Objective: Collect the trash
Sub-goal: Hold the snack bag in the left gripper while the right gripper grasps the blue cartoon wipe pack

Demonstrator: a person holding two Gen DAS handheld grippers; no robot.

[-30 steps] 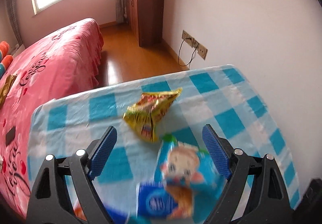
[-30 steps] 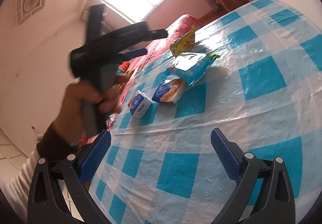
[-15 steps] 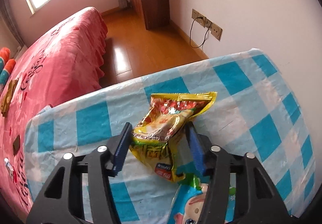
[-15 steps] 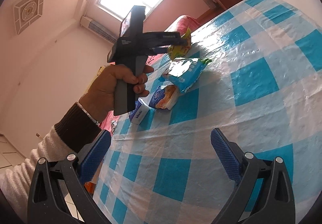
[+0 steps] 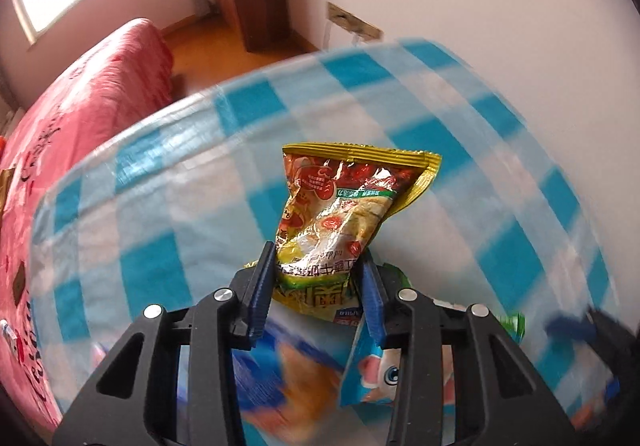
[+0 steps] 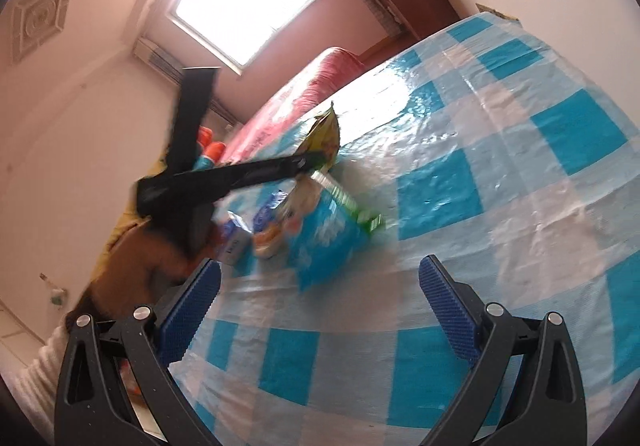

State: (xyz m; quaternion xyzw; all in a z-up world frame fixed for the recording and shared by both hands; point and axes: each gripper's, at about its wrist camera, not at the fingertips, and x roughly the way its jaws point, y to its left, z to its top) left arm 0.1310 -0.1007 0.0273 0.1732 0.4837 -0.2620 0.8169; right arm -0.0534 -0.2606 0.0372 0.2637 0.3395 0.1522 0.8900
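yellow snack wrapper [image 5: 336,213] pinched between left tongs [image 5: 318,286], right tongs [image 6: 316,310] agape.

We find no text fully readable; yellow snack bag [image 5: 340,213] in left view carries inverted Chinese characters along lower band, too distorted to transcribe, plus small white-on-green strip, illegible; blue cartoon packet [image 5: 384,370] shows pictures only; small blue-white carton [image 6: 234,242] in right view bears blurred lettering; pink bedspread [image 5: 60,149] script undecipherable.
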